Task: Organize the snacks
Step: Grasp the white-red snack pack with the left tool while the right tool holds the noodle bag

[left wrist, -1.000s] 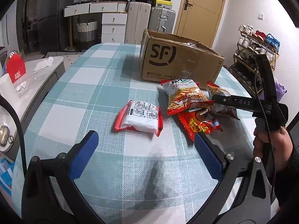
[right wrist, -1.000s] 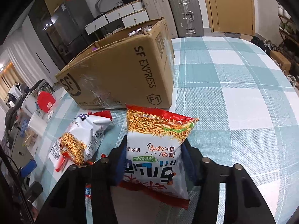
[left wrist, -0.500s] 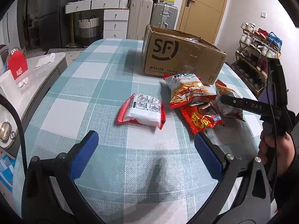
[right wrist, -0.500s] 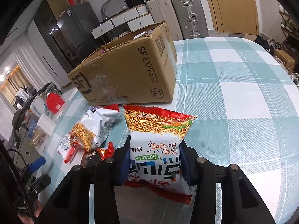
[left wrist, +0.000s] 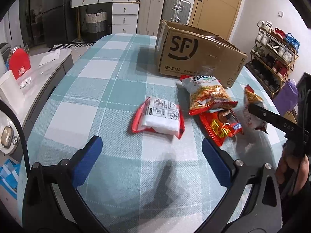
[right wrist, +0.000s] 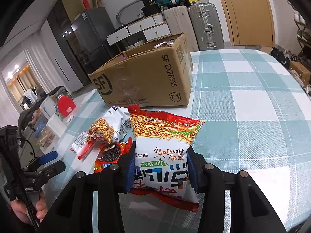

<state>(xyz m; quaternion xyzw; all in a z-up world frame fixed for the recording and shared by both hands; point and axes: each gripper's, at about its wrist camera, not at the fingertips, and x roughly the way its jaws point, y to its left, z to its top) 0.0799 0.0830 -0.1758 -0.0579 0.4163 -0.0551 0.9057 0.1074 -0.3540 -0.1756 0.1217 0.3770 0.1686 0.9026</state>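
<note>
My right gripper [right wrist: 160, 167] is shut on a white-and-red noodle-snack bag [right wrist: 165, 145] and holds it above the checked tablecloth [right wrist: 252, 106]; the bag also shows in the left wrist view [left wrist: 252, 108]. The open SF cardboard box [right wrist: 147, 77] stands just beyond it. My left gripper [left wrist: 151, 159] is open and empty above the cloth, short of a red-and-white packet [left wrist: 159, 117]. Right of that packet lie a second noodle-snack bag [left wrist: 208, 95] and a red Oreo pack [left wrist: 221, 126].
The table's left edge [left wrist: 48, 101] borders a grey side counter [left wrist: 35, 73] with a red sign [left wrist: 19, 66]. A shoe rack [left wrist: 272, 58] stands right of the table. Suitcases [right wrist: 202, 25] and drawers line the far wall.
My right gripper has lifted the noodle-snack bag higher and a little back from the box. My left gripper has risen and pulled back slightly, so the snacks look farther away.
</note>
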